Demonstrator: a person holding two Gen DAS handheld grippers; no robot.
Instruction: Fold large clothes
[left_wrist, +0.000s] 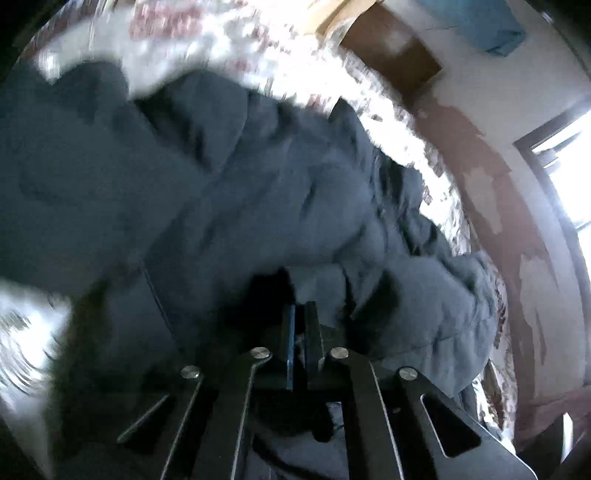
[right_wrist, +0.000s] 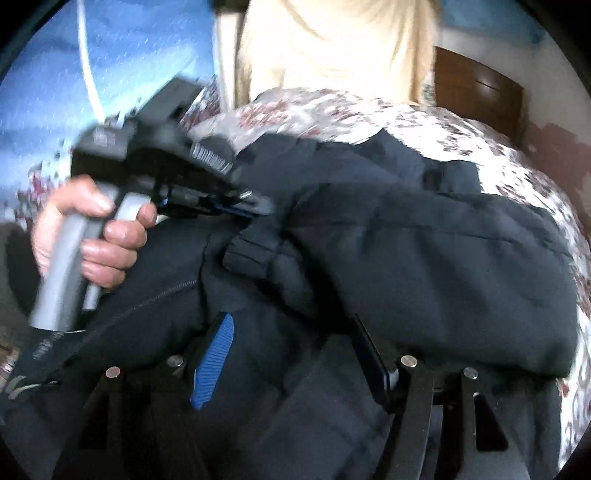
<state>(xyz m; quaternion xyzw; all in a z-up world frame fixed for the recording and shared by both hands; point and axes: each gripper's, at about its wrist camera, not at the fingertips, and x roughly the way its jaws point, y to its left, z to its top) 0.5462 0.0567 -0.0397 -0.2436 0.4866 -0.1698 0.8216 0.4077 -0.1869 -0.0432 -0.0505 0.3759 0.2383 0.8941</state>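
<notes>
Item: jacket (right_wrist: 424, 251) — dark, padded, bulky. It lies heaped on a floral bedspread (right_wrist: 517, 155), partly doubled over itself, with a cuffed sleeve end (right_wrist: 255, 251) showing near the middle of the right wrist view.

Left gripper (left_wrist: 300, 314): jaws drawn together, almost touching, with dark cloth bunched at their tips. From the right wrist view it is seen side-on in the person's hand (right_wrist: 92, 236), its nose pushed into a fold of the jacket. It reads as clamped on the cloth, though blur hides the exact bite.

Right gripper (right_wrist: 291, 339): jaws wide apart, the blue pad (right_wrist: 214, 362) on one side, with the jacket's bulk filling the space between them. Nothing is pinched.

Surroundings: wooden headboard (right_wrist: 480, 92) behind the bed; window (left_wrist: 569, 173) at the edge of the left wrist view.

Step in hand, as judged: a fold in mid-course — the left gripper carries a portion of the jacket across the body.

Next move calls for: the right jaws to close on a firm edge or hem, not loose padding, so that both sides travel evenly and the thick layers do not slump.
</notes>
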